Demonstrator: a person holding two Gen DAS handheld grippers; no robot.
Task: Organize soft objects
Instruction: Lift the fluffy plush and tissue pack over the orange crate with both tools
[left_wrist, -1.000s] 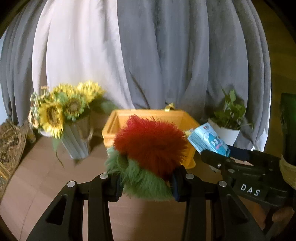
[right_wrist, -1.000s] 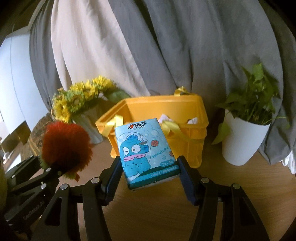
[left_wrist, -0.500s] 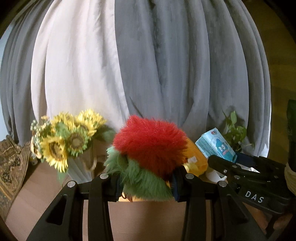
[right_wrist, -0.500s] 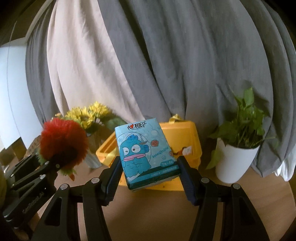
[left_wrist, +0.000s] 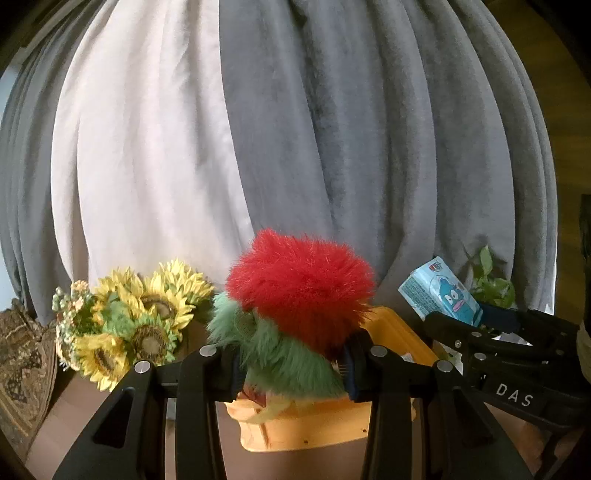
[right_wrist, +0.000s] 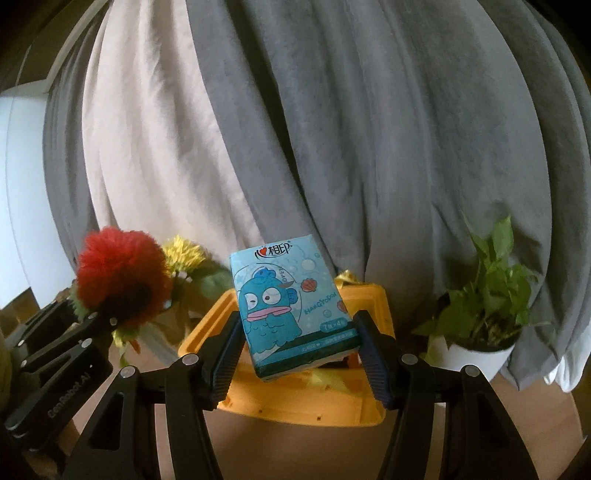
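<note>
My left gripper (left_wrist: 291, 363) is shut on a fluffy red and green plush toy (left_wrist: 295, 291), held just above the near rim of a yellow plastic basket (left_wrist: 314, 424). My right gripper (right_wrist: 297, 354) is shut on a blue tissue pack (right_wrist: 290, 306) with a cartoon fish, held over the same basket (right_wrist: 295, 398). The plush (right_wrist: 120, 273) and left gripper also show at the left of the right wrist view. The tissue pack (left_wrist: 439, 291) shows at the right of the left wrist view. The basket's inside is mostly hidden.
A sunflower bouquet (left_wrist: 129, 321) stands left of the basket. A potted green plant in a white pot (right_wrist: 480, 325) stands to its right. Grey and white curtains (left_wrist: 295, 129) hang close behind. All rest on a wooden table (right_wrist: 295, 450).
Both grippers have moved forward and closer to the basket with their objects still held. The basket now sits low and directly under the fingertips, its opening out of sight.
</note>
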